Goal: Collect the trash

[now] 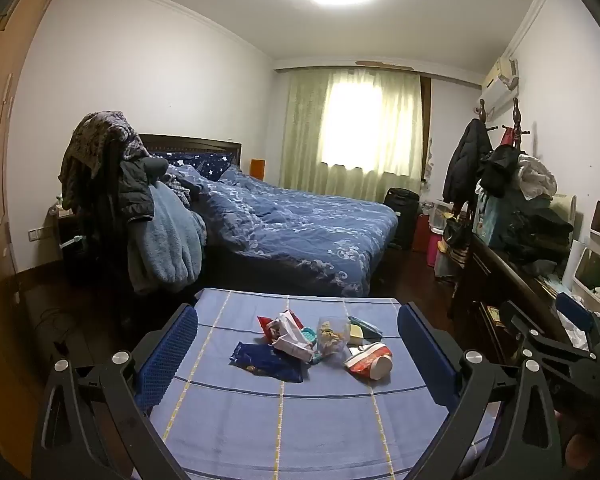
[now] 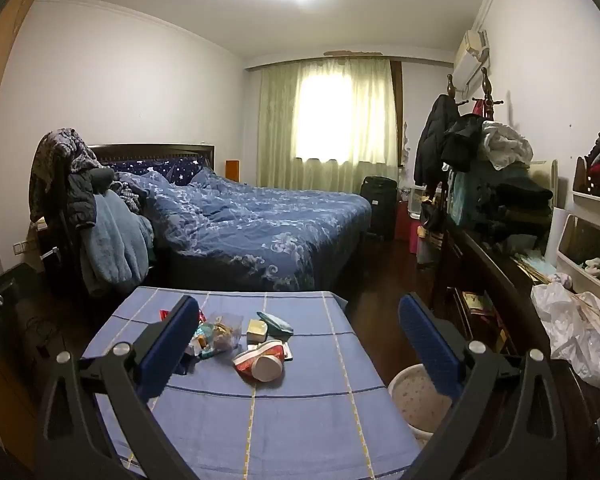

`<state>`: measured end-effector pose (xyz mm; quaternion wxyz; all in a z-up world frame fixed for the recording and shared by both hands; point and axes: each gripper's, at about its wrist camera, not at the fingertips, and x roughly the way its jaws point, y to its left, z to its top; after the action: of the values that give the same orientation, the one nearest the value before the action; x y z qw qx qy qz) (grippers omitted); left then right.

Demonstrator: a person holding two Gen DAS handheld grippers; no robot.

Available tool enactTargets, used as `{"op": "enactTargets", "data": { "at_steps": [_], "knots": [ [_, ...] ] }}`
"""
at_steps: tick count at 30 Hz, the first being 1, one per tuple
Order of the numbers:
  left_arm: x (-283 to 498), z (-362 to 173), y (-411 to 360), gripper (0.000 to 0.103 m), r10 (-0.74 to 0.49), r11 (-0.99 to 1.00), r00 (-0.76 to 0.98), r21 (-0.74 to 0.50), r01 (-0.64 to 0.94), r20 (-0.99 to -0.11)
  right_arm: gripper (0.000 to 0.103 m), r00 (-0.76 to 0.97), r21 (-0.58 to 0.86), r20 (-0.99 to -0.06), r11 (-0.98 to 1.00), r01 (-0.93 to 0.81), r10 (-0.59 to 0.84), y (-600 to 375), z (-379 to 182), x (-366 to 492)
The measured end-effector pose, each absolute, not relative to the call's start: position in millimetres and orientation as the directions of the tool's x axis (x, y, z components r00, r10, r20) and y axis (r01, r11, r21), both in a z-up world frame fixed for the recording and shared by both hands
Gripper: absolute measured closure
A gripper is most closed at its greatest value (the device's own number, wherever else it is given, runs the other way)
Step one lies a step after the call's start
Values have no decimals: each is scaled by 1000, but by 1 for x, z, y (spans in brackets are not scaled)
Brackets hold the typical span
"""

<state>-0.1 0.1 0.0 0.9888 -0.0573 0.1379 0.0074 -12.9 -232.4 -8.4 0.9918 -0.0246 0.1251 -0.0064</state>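
A wide bed under a rumpled blue patterned duvet (image 1: 300, 220) is filling the room's middle, lying at about eleven o'clock from the table. In front of it, a small table draped in a blue cloth with pale grid lines (image 1: 260, 420) is sitting at six o'clock in both wrist views.

The left gripper (image 1: 296, 354) is hovering above the table with its blue-padded jaws spread fully apart, gripping nothing. The right gripper (image 2: 296, 350) is hanging in the same released way, jaws wide and empty, its left pad covering part of the litter in its own view.

At four o'clock from the table, a round white perforated plastic bin (image 2: 416, 400) is standing on the dark floor just beside the table edge.

The trash is lying in a loose cluster near the table's centre. A flat dark blue foil snack wrapper (image 1: 266, 366) is resting at its seven o'clock side. A crushed red-and-white paper cup (image 1: 370, 360) is lying tipped over at four o'clock. A crumpled clear plastic bag with brownish scraps (image 1: 332, 336) is sitting between them, touching a torn red-and-white wrapper (image 1: 286, 330).
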Motion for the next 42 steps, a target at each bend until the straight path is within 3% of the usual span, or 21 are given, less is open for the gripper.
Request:
{"op": "enactTargets", "data": {
  "at_steps": [42],
  "knots": [
    [0, 0, 0, 4, -1, 993, 958, -111, -32, -287, 3, 963, -63, -270, 998, -5, -12, -227, -13, -7]
  ]
}}
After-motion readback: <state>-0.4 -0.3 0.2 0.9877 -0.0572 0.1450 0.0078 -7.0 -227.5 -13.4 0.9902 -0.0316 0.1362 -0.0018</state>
